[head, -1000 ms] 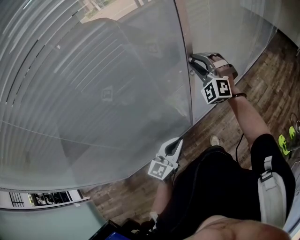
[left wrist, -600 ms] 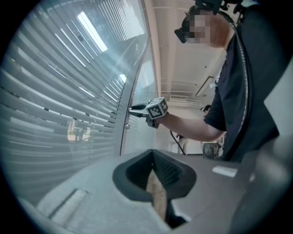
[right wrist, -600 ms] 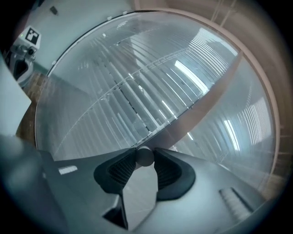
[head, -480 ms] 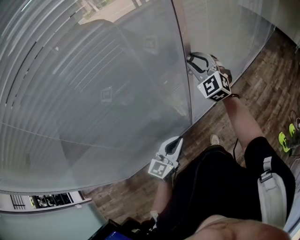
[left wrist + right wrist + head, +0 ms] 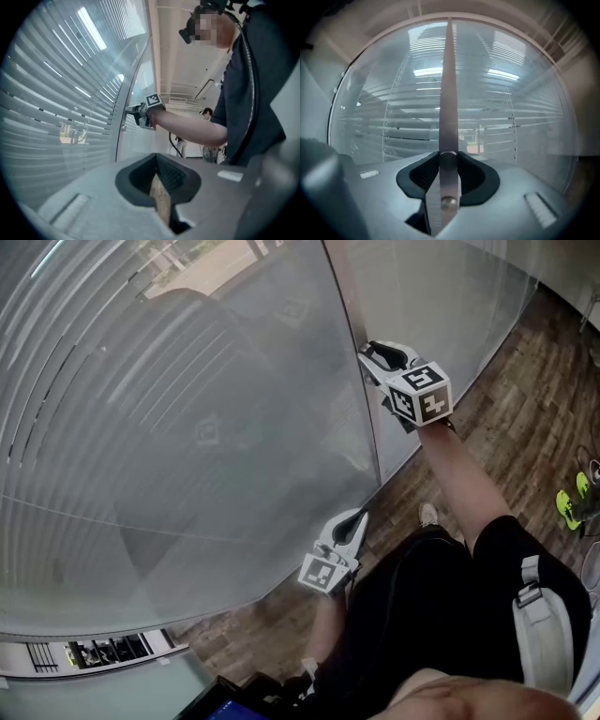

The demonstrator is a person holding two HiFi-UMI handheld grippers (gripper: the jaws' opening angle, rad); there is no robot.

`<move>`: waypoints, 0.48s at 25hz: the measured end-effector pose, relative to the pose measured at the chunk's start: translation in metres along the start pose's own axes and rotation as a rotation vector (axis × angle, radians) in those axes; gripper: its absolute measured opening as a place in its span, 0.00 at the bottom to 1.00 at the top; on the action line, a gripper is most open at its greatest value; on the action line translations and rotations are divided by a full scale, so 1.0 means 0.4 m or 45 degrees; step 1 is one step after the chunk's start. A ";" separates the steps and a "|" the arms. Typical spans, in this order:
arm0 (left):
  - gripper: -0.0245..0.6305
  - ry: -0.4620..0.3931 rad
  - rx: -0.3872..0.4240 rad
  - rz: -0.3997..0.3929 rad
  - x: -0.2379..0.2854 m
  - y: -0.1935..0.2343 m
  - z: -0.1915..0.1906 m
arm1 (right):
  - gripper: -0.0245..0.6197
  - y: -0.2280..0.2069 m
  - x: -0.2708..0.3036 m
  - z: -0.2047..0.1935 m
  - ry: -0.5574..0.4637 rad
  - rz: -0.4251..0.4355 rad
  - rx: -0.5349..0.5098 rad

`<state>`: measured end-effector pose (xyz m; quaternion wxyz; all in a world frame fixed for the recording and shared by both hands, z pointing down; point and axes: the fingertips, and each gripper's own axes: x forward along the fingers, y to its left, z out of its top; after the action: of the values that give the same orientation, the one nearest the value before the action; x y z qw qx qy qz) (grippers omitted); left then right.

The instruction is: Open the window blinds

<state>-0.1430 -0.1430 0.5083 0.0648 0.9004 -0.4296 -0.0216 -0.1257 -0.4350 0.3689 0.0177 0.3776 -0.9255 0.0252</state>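
Note:
Slatted blinds (image 5: 141,427) hang behind a curved glass wall, split by an upright metal post (image 5: 349,306). My right gripper (image 5: 367,358) reaches level to that post and is shut on a small round knob (image 5: 449,159), which sits squeezed between its dark pads (image 5: 423,174). The left gripper view shows the same right gripper (image 5: 128,111) at the post (image 5: 125,89). My left gripper (image 5: 354,519) hangs lower, near the glass and clear of it, shut with nothing in it; only a thin slit shows between its fingers (image 5: 136,176).
A second small stud (image 5: 449,202) sits on the post below the knob. Wood flooring (image 5: 525,399) runs to the right, with green shoes (image 5: 568,510) on it. A screen corner (image 5: 217,703) shows at the bottom edge. Another person (image 5: 206,112) stands far off.
The right gripper has rolled about its own axis on the knob, turning its marker cube to a new face. It also sits a little higher and further left in view. The left gripper has stayed put.

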 end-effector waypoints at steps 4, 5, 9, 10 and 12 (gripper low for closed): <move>0.04 -0.018 0.031 -0.011 -0.003 -0.001 -0.009 | 0.22 -0.003 -0.004 0.001 -0.015 0.020 0.157; 0.04 -0.015 0.026 -0.012 -0.004 -0.003 -0.007 | 0.22 -0.003 -0.004 0.000 -0.018 0.014 0.159; 0.04 -0.023 0.061 -0.014 -0.009 -0.001 -0.026 | 0.22 -0.005 -0.005 -0.005 -0.031 0.001 0.156; 0.04 -0.029 0.066 -0.013 -0.009 -0.001 -0.028 | 0.22 -0.006 -0.006 -0.005 -0.033 0.003 0.154; 0.04 -0.022 0.045 -0.009 -0.006 -0.009 -0.020 | 0.22 -0.010 -0.009 -0.003 -0.038 0.008 0.150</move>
<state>-0.1410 -0.1382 0.5158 0.0453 0.9028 -0.4271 -0.0220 -0.1202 -0.4352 0.3700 -0.0185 0.3755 -0.9237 0.0742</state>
